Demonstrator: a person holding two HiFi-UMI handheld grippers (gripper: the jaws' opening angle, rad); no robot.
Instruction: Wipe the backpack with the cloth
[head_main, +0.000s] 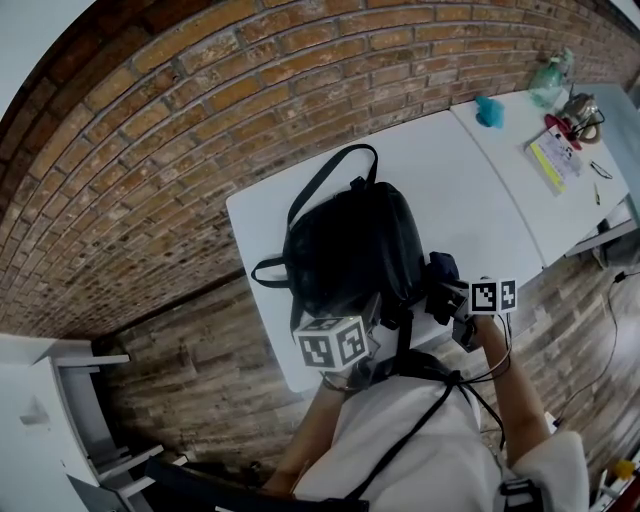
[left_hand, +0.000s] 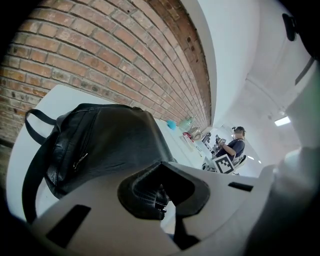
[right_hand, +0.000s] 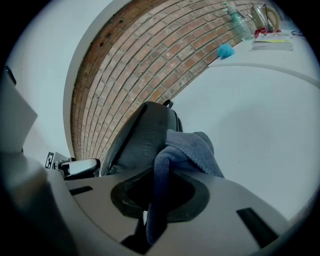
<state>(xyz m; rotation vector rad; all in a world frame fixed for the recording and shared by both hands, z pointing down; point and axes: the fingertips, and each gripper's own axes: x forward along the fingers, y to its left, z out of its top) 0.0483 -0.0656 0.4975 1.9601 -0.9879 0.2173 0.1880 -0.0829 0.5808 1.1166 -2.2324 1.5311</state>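
Right gripper view shows the right gripper (right_hand: 157, 195) with its jaws pressed together on a fold of blue-grey cloth (right_hand: 192, 150). The rest of the cloth bunches just past the jaws and lies against the side of the black backpack (right_hand: 145, 140). In the left gripper view, the left gripper (left_hand: 157, 192) is clamped on a dark ribbed edge of the backpack (left_hand: 110, 140) with zipper teeth showing, so it appears to be steadying the bag rather than wiping. From the head view, the backpack (head_main: 350, 250) sits on the white table (head_main: 470, 190) towards its left end and close to the near edge. Its long axis seems to run from that near edge out towards the brick wall (head_main: 200, 110), with the carry loop at the far end. The left gripper (head_main: 368, 318) meets the bag's near end, while the right gripper (head_main: 452, 302) and cloth (head_main: 440, 280) are at its right flank. The wipe turns on this: the backpack lies to the left of the cloth and extends away from the person. The right gripper is therefore the nearer one to work the right flank and top. A stroke would probably travel along the bag's length or leftwards over its top, while the left gripper holds it against sliding.
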